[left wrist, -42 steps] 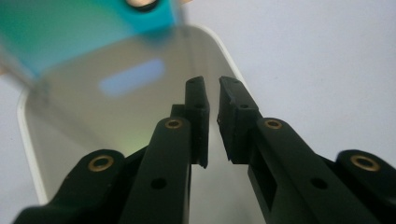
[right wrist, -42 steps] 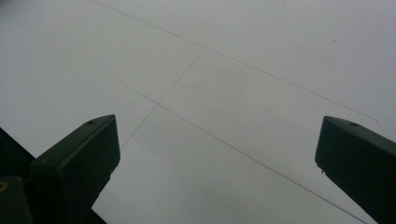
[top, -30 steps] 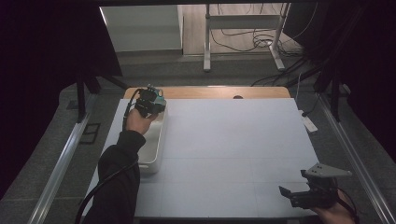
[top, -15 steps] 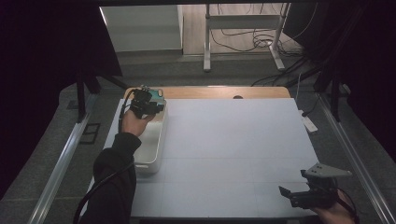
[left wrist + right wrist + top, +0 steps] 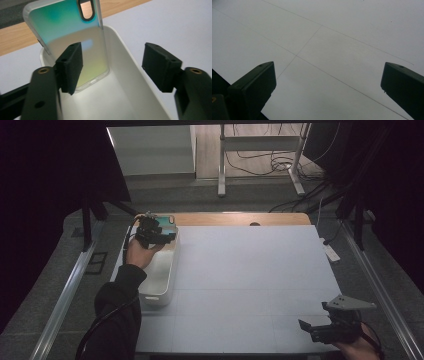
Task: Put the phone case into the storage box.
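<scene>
An iridescent teal phone case (image 5: 72,37) stands tilted in the far end of a white bin (image 5: 130,60), its lower edge down inside. My left gripper (image 5: 115,66) hovers over that end of the bin (image 5: 160,280); its jaws have just been opening and stand wide apart. The case sits by the left pad with a clear gap to the right pad, so nothing presses on it. In the high view the case (image 5: 166,221) peeks out past the left gripper (image 5: 159,236). My right gripper (image 5: 314,319) rests open at the table's near right corner, with bare white mat between its jaws (image 5: 328,80).
A white mat (image 5: 250,270) covers the table, with a wooden strip (image 5: 240,218) bare along the far edge. A small white object (image 5: 330,252) lies off the right edge. Metal rails run along both sides; desk legs and cables stand beyond the table.
The left hand has shifted a little toward the far end of the bin and its jaws have opened, letting go of the phone case. The right gripper has not moved.
</scene>
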Motion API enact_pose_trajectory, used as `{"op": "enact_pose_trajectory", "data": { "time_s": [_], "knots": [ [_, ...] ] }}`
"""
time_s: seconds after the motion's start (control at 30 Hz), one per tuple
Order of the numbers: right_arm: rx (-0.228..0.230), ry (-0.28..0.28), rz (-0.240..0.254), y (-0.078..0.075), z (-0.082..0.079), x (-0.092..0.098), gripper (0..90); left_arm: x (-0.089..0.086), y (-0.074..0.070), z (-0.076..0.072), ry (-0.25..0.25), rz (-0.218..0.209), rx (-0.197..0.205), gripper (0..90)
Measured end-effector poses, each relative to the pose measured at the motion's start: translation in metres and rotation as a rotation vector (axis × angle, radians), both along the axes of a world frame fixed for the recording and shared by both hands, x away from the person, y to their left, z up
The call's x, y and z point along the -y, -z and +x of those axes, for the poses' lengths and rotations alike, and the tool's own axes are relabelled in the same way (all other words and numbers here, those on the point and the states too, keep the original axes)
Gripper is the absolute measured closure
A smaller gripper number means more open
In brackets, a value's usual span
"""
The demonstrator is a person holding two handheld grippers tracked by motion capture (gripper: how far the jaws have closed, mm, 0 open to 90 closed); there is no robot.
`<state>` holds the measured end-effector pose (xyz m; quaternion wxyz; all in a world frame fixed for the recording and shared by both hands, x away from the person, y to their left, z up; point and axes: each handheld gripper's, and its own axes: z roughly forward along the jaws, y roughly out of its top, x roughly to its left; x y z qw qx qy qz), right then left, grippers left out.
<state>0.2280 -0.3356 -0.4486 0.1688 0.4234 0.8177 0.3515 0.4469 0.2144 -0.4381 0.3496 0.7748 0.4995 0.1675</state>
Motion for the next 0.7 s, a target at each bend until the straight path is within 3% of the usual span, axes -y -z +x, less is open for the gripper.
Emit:
{"op": "enact_pose_trajectory", "data": {
  "time_s": [0.33,0.7],
  "knots": [
    [0.0,-0.001,-0.001,0.0,0.0,0.0,0.0,-0.002,-0.004,-0.01,0.015,-0.037,0.021,14.7],
    [-0.001,0.0,-0.001,0.0,0.0,0.0,0.0,-0.005,-0.004,-0.022,0.05,-0.053,0.026,4.8]
  ]
}}
